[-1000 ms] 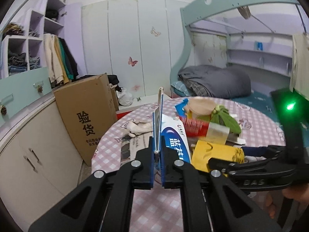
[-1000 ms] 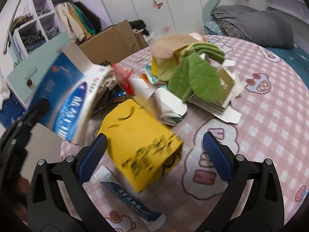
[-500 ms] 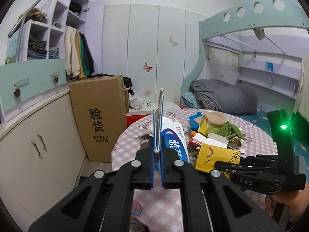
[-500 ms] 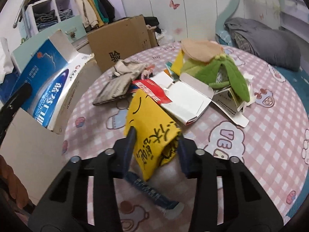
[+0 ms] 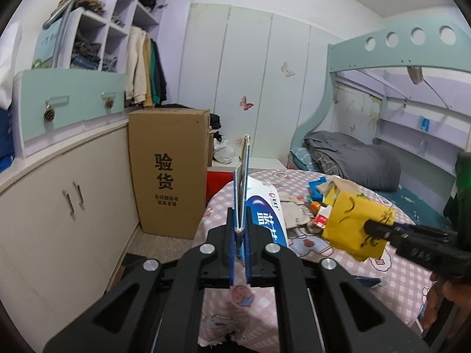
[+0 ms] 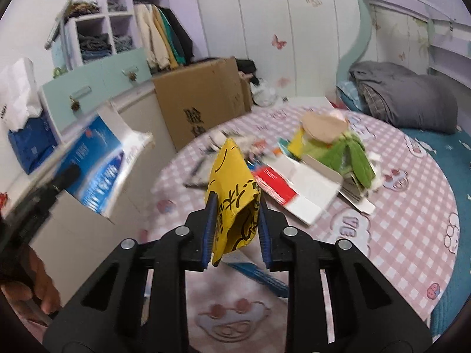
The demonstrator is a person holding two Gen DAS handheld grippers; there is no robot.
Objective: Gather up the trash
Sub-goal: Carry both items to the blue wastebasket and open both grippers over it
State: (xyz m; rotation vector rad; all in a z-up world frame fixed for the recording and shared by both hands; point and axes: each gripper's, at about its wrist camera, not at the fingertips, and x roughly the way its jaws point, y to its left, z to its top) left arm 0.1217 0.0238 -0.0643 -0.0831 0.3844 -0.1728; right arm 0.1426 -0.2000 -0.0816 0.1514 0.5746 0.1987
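- Both tongs are loaded as we collect trash: our left gripper (image 5: 241,229) is pinched tight on a flap of the blue-and-white toothpaste box (image 5: 265,211), and our right gripper (image 6: 235,220) is closing its jaws on the yellow paper bag (image 6: 232,194), whose sides buckle between the blue pads.
- We hold the bag clear of the round pink-checked table (image 6: 412,220), hanging in front of the right tongs, its long axis running up and away.
- Off to our left, the toothpaste box stands open end up, near the table's left edge.
- More litter lies far right on the table: a red-and-white carton (image 6: 297,188) and a green cloth (image 6: 353,158).
- We judge the coming move turns on this: the bag must travel left to the box mouth, and the right hand carries it.
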